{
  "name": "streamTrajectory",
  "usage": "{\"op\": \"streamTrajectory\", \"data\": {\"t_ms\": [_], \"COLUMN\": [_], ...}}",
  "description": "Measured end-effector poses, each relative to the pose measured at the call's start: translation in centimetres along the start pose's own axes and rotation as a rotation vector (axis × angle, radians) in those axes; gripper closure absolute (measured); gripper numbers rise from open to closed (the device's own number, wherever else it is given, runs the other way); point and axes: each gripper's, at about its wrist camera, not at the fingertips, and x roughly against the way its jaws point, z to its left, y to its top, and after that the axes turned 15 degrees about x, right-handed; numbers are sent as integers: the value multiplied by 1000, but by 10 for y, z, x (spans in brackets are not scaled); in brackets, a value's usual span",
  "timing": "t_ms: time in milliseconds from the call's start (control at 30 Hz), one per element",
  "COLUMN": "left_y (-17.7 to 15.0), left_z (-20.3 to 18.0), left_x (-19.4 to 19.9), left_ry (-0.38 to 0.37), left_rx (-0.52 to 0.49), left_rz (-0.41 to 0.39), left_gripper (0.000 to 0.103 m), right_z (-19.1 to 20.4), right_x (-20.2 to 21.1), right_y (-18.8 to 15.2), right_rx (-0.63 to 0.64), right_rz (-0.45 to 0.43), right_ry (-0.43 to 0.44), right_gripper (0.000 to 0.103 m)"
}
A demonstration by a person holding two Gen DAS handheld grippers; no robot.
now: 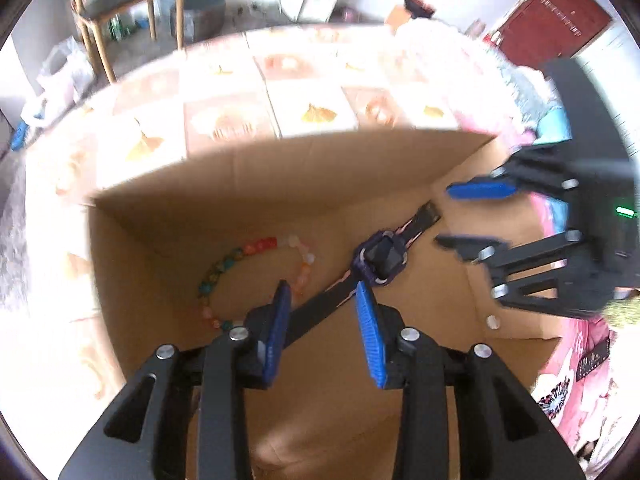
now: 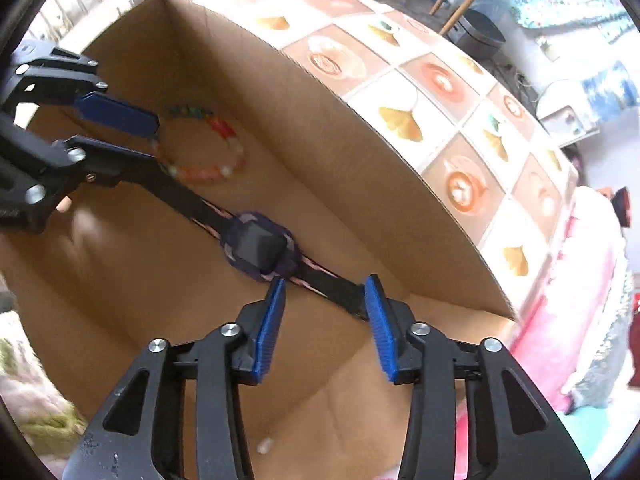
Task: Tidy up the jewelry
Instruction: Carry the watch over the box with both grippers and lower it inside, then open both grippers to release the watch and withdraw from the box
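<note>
A dark watch [image 1: 380, 258] with a purple case and black-pink strap lies flat on the floor of an open cardboard box [image 1: 168, 216]. A bracelet of coloured beads [image 1: 240, 260] lies beside it, toward the box's far corner. My left gripper [image 1: 324, 292] is open, its fingers either side of one strap end. My right gripper [image 2: 326, 280] is open over the other strap end, near the watch [image 2: 258, 246]. Each gripper shows in the other's view: the right one [image 1: 464, 216] and the left one [image 2: 136, 136], which partly covers the bracelet [image 2: 208, 148].
The box stands on a cloth [image 1: 304, 92] printed with ginkgo leaves and cups. A small white bead [image 1: 493, 322] lies on the box floor; it also shows in the right wrist view [image 2: 264, 446]. Pink bedding [image 2: 568, 300] lies beyond the box. A wooden chair [image 1: 120, 4] stands behind.
</note>
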Motion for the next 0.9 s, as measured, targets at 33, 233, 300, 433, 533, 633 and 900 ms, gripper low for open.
{"op": "streamTrajectory", "data": {"t_ms": [33,233,300,433,533,633,900], "left_y": [-1,-44,-66,-116,-149,-180,-244], "left_z": [-1,2,14,27,34,50,102], "left_x": [12,97,124,143,134,118,90], "left_ry": [-3,14,12,5,20,41,52], "left_rx": [-6,-36,-12,24,43,96,286], "left_rz": [-37,-327,-401,-486,-501,-483,-388], "left_gripper": [68,39,29,21,18,18,18], "right_z": [5,26,36,40,53,59,71], "right_x": [1,-9,-17,-37,-47,-51,-43], "right_y": [1,9,14,37,44,44,46], "right_rx": [-8,-5,3,66,116,148,115], "right_rz": [-13,-29,-15,34,71,78,87], "right_ry": [21,62,56,37,1,-22,-122], "right_gripper": [55,49,47,46,45,45,45]}}
